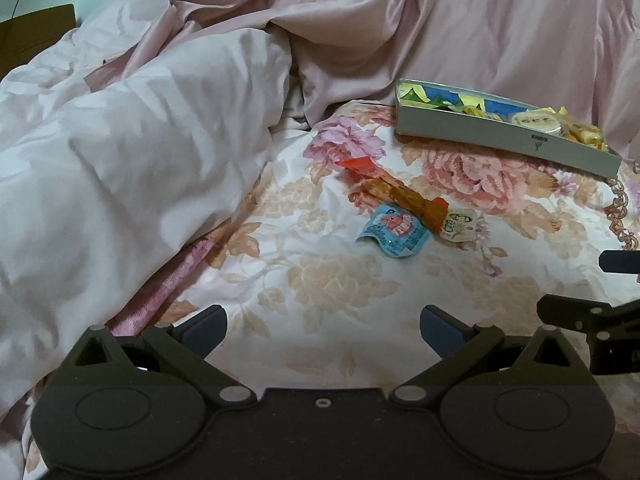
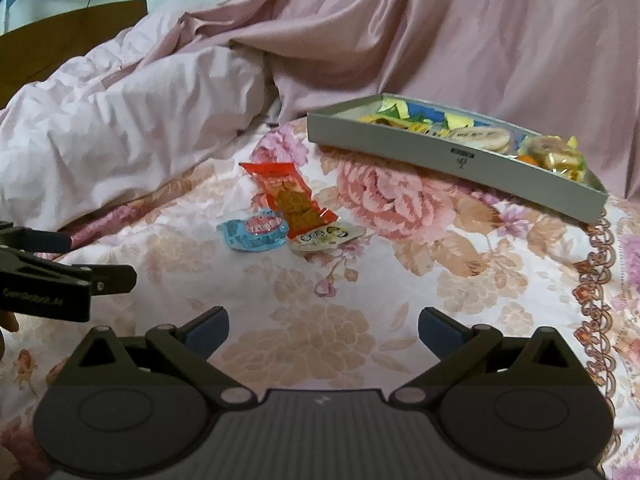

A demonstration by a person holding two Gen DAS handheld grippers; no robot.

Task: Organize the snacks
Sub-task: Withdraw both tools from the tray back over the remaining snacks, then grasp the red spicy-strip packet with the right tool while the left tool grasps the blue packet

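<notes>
— Snacks first: where do they lie?
— Three loose ones sit in a tight cluster on the floral bedspread [image 2: 328, 320]. A red-and-orange packet [image 2: 290, 196] lies lengthwise, a blue jelly cup [image 2: 253, 234] is just beside its near end on one side, and a small white packet [image 2: 330, 237] with cartoon faces touches that same end on the other.
— And the rest?
— In the shallow grey tray [image 2: 452, 152] farther back, well apart from the cluster. It holds yellow and blue wrappers, a round pale snack and some orange-yellow pieces at its right end.
— How do the tongs stand?
— The right gripper [image 2: 323, 330] has its blue-padded fingers spread wide over bare bedspread, gripping nothing. The left gripper [image 1: 323, 329] is the same: jaws wide apart, nothing between them, hovering short of the cluster.
— Do the two see each other?
— Yes. Part of the left tool shows at the left edge of the right wrist view, and part of the right tool at the right edge of the left wrist view.
— What lies behind?
— A rumpled pale pink duvet [image 1: 132, 152] to the left and a dusky pink sheet [image 1: 460, 28] bunched up behind the tray.
</notes>
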